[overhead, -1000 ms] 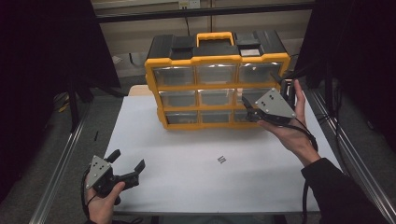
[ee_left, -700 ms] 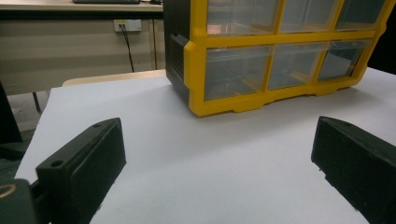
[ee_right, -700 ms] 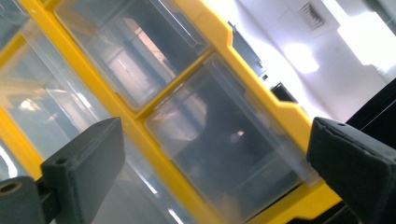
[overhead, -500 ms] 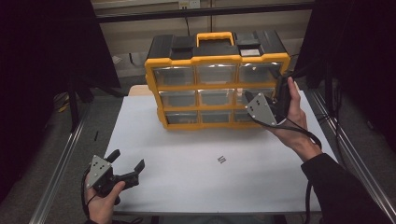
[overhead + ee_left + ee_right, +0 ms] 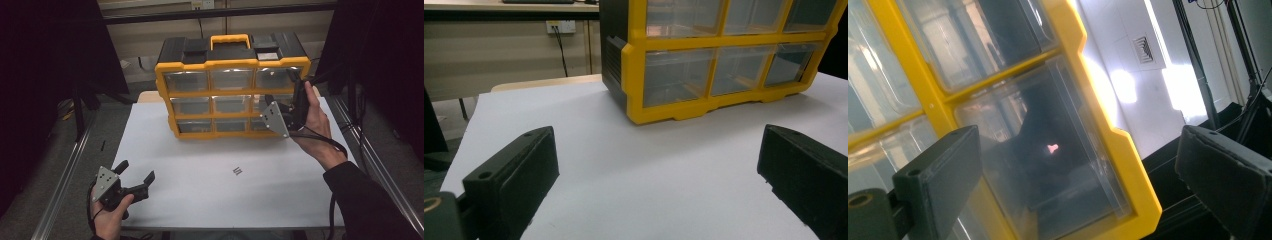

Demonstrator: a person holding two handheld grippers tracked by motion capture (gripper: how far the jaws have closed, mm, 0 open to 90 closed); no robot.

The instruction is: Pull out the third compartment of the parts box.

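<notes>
While no writing is legible, right tongs (image 5: 296, 89) apart at yellow organizer (image 5: 232, 90), left tongs (image 5: 136, 176) apart.

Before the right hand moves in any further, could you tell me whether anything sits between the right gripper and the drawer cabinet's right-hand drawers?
Nothing visible does. The right gripper, jaws open, is raised right in front of the yellow drawer cabinet, its right-column clear drawer framed between the jaws with open air between.

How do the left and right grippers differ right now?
The left gripper sits low near the table's front-left edge, far from the organizer; the right gripper is raised against its right-hand drawers. The left points level across the table; the right is tipped upward. Both have open jaws holding nothing.
</notes>
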